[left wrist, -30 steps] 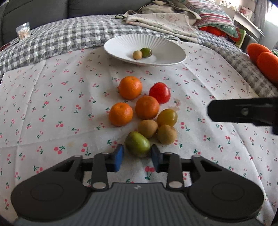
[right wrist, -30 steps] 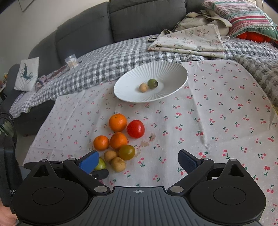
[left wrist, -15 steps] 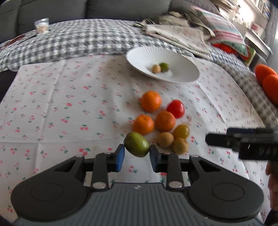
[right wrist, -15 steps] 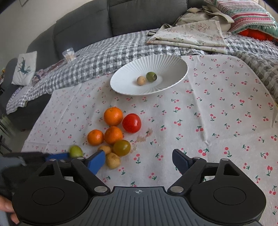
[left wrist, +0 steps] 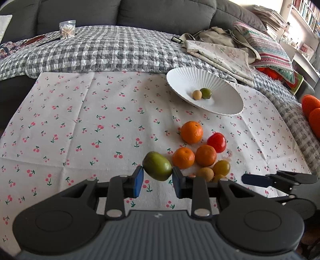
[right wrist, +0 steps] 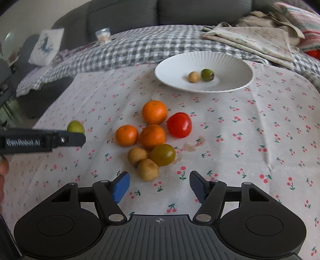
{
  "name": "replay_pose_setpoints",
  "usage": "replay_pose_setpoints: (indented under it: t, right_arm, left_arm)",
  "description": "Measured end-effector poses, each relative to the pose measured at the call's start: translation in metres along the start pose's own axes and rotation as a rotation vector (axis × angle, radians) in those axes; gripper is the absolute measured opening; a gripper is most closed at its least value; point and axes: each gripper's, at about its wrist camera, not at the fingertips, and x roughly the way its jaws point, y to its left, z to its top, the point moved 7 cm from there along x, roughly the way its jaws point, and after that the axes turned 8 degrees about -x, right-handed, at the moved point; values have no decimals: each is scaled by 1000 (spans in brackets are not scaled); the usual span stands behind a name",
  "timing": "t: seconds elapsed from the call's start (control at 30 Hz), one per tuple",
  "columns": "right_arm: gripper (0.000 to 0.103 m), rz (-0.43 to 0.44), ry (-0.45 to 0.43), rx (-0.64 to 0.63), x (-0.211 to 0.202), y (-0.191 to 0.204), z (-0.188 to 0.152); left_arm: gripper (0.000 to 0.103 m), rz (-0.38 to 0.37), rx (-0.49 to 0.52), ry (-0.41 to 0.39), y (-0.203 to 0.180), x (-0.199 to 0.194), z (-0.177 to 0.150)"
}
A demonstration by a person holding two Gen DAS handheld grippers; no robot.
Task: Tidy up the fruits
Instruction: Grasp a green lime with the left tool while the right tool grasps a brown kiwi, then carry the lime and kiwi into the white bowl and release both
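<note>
Left gripper [left wrist: 157, 181] clamped around a green fruit [left wrist: 157, 168] above the cherry-print cloth [left wrist: 80, 120]; right gripper [right wrist: 159, 186] wide, empty.

Behind your work surface stands a dark grey sofa [left wrist: 160, 12], with a grey checked quilt [left wrist: 104, 52] spread in front of it. To your right you have bookshelves [left wrist: 306, 18] in bright daylight (window itself unseen) and a striped cushion [left wrist: 268, 50] on folded cloths [left wrist: 220, 52].

Three round orange mandarins [right wrist: 154, 112] [right wrist: 126, 135] [right wrist: 152, 136], one glossy red tomato [right wrist: 179, 125], two olive-green tomatoes [right wrist: 163, 155] [right wrist: 207, 74], three round tan longans [right wrist: 137, 156] [right wrist: 148, 169] [right wrist: 194, 76], one oval green fruit [left wrist: 157, 168], one white ribbed plate [right wrist: 230, 66].
</note>
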Motion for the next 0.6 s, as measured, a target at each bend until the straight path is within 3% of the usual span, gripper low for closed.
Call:
replay_pose_setpoints:
  t: [0.1, 0.37, 0.4, 0.6]
  right_arm:
    - [58, -9, -10, -32, 5, 4, 3]
    - [30, -26, -7, -88, 18, 14, 5]
    - [23, -19, -7, -89, 18, 15, 5]
    - [23, -21, -5, -84, 13, 14, 5]
  left_arm:
    - [29, -7, -4, -2, -1, -1, 0]
    - [29, -7, -2, 0, 0, -1, -1]
    - [29, -8, -3, -2, 1, -1, 0]
    - [29, -7, 0, -9, 0, -2, 1]
